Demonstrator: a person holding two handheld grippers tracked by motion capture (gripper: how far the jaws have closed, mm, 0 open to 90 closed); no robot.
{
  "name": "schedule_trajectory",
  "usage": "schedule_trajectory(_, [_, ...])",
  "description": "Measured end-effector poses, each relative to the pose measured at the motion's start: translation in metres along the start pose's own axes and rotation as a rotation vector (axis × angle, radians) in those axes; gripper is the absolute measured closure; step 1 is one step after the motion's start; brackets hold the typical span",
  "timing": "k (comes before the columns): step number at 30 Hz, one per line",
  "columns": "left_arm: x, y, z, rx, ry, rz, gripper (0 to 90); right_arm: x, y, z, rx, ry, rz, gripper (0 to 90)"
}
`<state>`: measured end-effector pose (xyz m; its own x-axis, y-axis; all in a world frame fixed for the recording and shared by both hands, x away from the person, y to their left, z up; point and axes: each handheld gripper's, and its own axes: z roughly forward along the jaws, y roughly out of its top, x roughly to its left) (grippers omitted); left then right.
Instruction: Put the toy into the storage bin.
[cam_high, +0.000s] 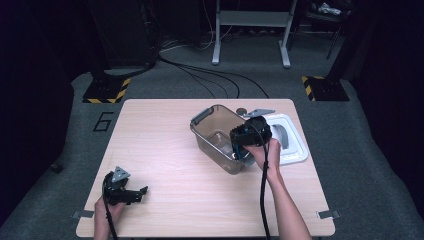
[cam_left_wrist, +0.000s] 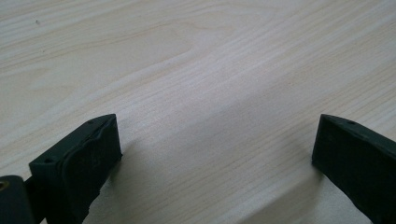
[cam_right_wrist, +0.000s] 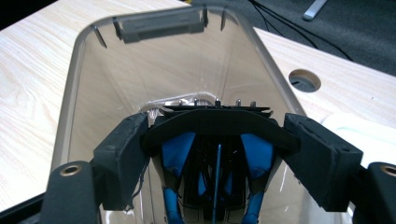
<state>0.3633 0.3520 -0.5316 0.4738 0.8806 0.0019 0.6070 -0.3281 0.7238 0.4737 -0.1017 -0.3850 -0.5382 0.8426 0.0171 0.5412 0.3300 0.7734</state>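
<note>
Jaws of the right gripper are clamped on a black and blue object, one pad pressing each end of its black top bar; I cannot tell what kind of object it is. Jaws of the left gripper stand wide apart with bare wood between them.

Seen from the high view, the wooden table is the largest thing. On it, toward 2 o'clock from the table's middle, sits a clear, smoke-tinted plastic container with a grey handle at its far rim. Touching it on the 3 o'clock side lies a white lid, flat on the table. The right gripper is over the container's near right corner, at about 5 o'clock on its rim, pointing down into it. In the right gripper view the held object hangs inside the container, between its walls; whether it touches the bottom I cannot tell.

The left gripper rests near the table's 7 o'clock corner, well apart from the container, held by the left hand. A small round hole in the tabletop lies at 2 o'clock of the container.
</note>
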Motion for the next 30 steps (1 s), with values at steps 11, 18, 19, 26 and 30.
schedule_trajectory(11, [0.0, 0.0, 0.0, 0.002, 0.0, 0.0, 1.2, -0.003, -0.014, 0.005, 0.01, 0.004, 0.006, 24.0])
schedule_trajectory(18, [0.0, 0.0, 0.0, -0.002, 0.002, 0.004, 1.2, -0.003, -0.018, 0.008, 0.02, 0.011, 0.005, 24.0])
schedule_trajectory(19, [0.0, 0.0, 0.0, -0.002, 0.002, 0.004, 1.3, -0.002, -0.019, 0.008, 0.022, 0.01, 0.018, 24.0])
schedule_trajectory(26, [0.0, 0.0, 0.0, -0.001, 0.003, 0.004, 1.3, -0.001, -0.019, 0.008, 0.029, 0.014, 0.0, 24.0])
schedule_trajectory(30, [0.0, 0.0, 0.0, -0.001, 0.003, 0.004, 1.3, 0.0, -0.019, 0.007, 0.037, 0.018, -0.012, 24.0])
